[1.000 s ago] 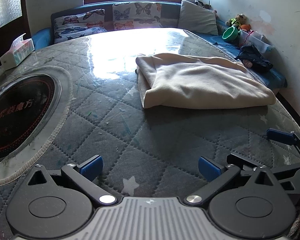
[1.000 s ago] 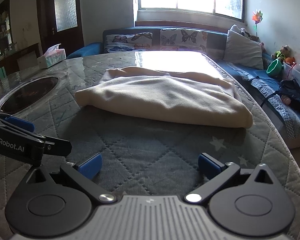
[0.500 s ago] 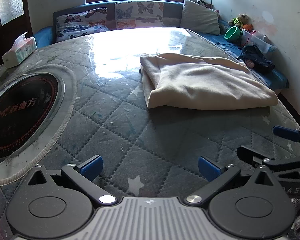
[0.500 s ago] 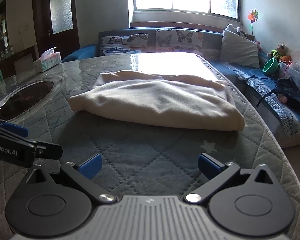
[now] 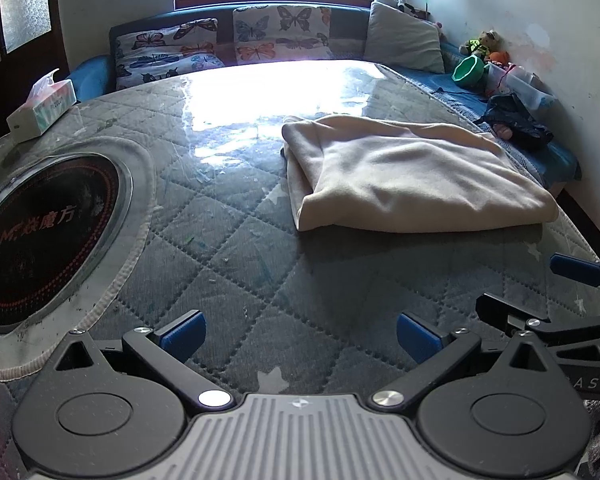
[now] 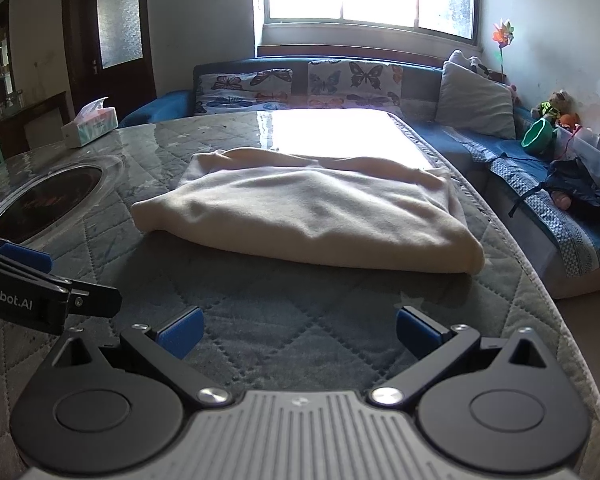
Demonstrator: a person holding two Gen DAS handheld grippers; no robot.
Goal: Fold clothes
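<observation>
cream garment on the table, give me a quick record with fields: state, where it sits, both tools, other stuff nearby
garment: cream garment, folded into a flat bundle
position: on the quilted table cover, toward the table's right side
left tool: left tool open, empty, short of the garment
right tool: right tool open, empty, short of the garment
contact: neither tool touches the cloth
nearby: round black hotplate set into the table on the left; tissue box at the far left corner
</observation>
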